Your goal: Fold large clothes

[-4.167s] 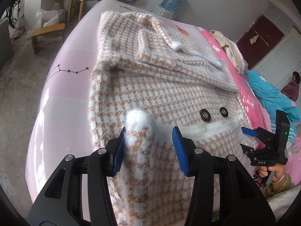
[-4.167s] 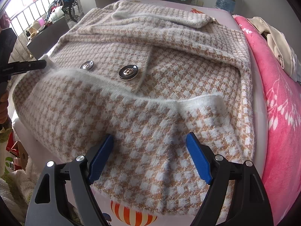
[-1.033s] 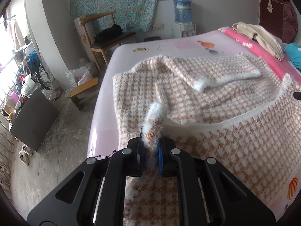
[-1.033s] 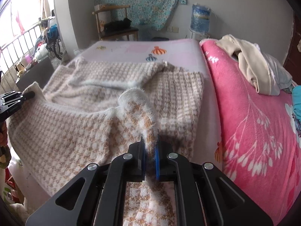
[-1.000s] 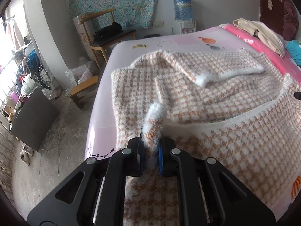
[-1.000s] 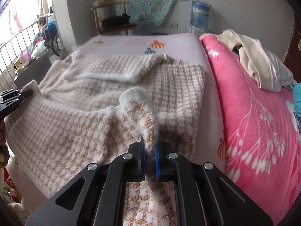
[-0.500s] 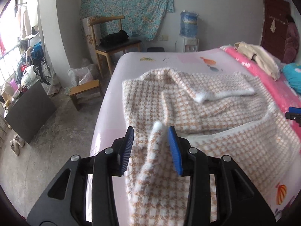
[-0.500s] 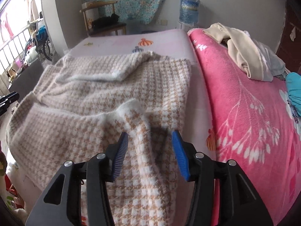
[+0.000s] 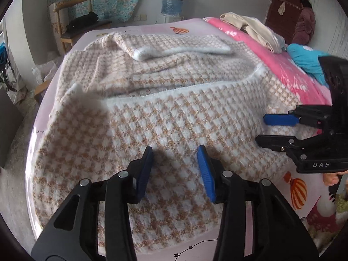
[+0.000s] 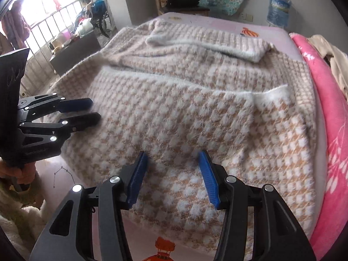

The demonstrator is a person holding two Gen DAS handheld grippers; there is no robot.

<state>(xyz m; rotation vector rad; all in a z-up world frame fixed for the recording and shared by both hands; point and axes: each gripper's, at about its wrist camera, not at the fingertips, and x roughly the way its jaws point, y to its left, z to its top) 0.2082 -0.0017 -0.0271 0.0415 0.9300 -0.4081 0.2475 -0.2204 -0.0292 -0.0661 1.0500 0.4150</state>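
Note:
A large fluffy coat (image 9: pixel 165 113) in a tan and white houndstooth weave lies on the bed, its lower part folded up over the body, with a white fuzzy hem edge across the middle. It also fills the right wrist view (image 10: pixel 195 113). A folded sleeve (image 9: pixel 174 45) lies across the far part. My left gripper (image 9: pixel 175 165) is open and empty just above the near fold. My right gripper (image 10: pixel 174 171) is open and empty above the near right part of the coat. Each gripper shows in the other's view, the right one (image 9: pixel 269 130) and the left one (image 10: pixel 91 111).
The bed has a pale pink sheet (image 10: pixel 217 24) and a bright pink blanket (image 10: pixel 335 119) on the right with cream clothes (image 9: pixel 250 28) piled on it. A wooden chair (image 9: pixel 76 26) and a water jug (image 9: pixel 173 0) stand by the far wall. A person (image 9: pixel 304 26) is at the far door.
Both grippers let go of the coat's hem, which they had carried up over the body. The folded part now lies flat, and both grippers have drawn back toward the near edge.

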